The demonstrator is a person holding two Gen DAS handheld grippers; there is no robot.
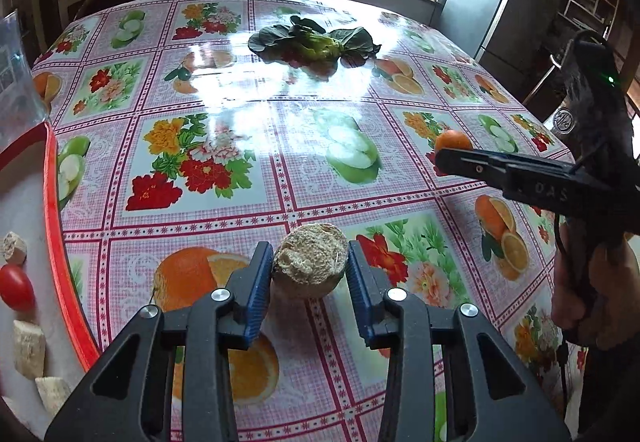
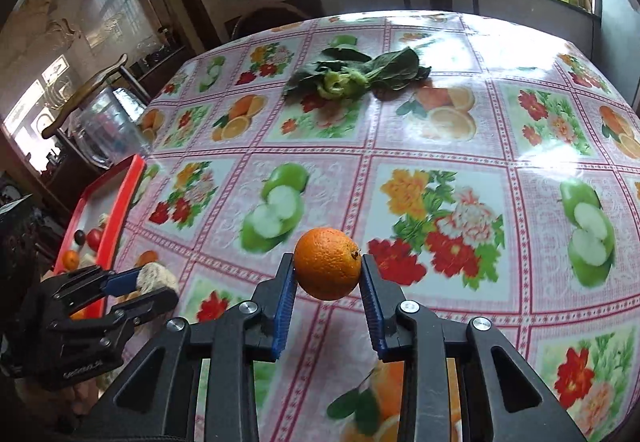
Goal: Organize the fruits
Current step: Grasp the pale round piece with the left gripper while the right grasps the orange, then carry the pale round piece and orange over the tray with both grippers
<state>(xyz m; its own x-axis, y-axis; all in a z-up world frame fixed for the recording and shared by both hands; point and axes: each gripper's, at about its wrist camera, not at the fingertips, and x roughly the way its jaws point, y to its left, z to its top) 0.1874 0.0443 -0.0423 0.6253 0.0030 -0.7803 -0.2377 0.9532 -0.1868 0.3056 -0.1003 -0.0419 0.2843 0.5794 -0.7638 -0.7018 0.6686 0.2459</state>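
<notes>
Near the front edge of the tabletop (image 1: pixel 280 145), a rough tan fruit (image 1: pixel 310 262) with a cut, fibrous face sat between the blue pads of the left gripper (image 1: pixel 310 272), both pads pressing its sides, so that claw was closed on it. Toward the right edge, the right gripper (image 2: pixel 329 274) was closed on a small orange (image 2: pixel 327 264), pads tight on either side; the orange appeared raised just clear of the flowered tablecloth (image 2: pixel 440 145), though that could not be told for certain. Off the left edge lay a red-rimmed tray (image 1: pixel 54 201) already carrying a cherry tomato (image 1: pixel 16 288) and several pale fruit chunks (image 1: pixel 29 348). A bunch of leafy greens (image 1: pixel 312 41) rested near the far edge, well apart from both claws, and a clear jug (image 2: pixel 106 129) stood beyond the tray. By the look of things, the step in hand was the pick-up of both fruits at once. The next move would probably call for carrying each leftward over the tray rim, keeping the grip firm, and setting them down in bare spots clear of the pieces already there
</notes>
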